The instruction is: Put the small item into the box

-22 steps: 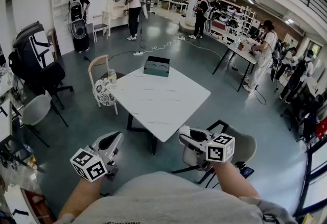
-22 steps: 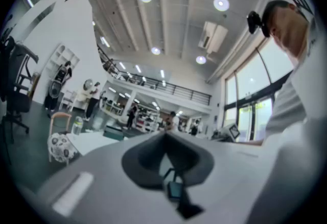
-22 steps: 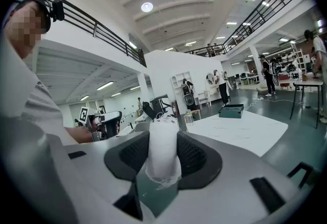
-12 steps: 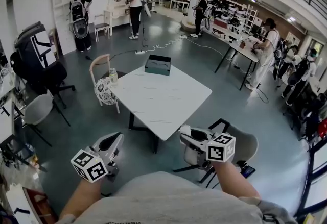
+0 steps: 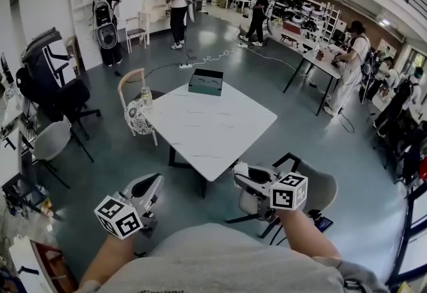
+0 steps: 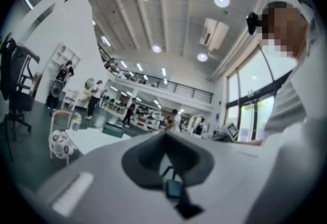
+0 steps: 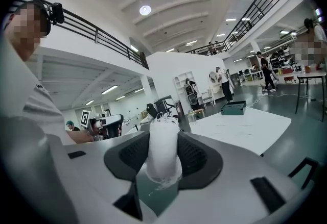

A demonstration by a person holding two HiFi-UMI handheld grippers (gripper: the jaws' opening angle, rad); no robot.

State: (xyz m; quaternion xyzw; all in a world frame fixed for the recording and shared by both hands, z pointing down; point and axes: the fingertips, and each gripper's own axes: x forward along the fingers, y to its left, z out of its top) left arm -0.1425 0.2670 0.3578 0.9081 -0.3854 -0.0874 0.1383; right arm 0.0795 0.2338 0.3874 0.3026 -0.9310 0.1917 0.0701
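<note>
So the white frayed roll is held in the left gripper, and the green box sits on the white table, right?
Not quite. The white frayed roll is held in the right gripper, not the left gripper, whose jaws are shut on nothing; the right gripper view shows it. The green box does sit on the white table.

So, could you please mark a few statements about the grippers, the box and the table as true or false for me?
1. The right gripper is shut on a white item. True.
2. The box stands on the floor. False: it stands on the far corner of the table.
3. The left gripper holds a jar. False: its jaws are together with nothing between them; the jar stands on the table's left corner.
4. A chair stands beside the table, near the jar. True.
</note>
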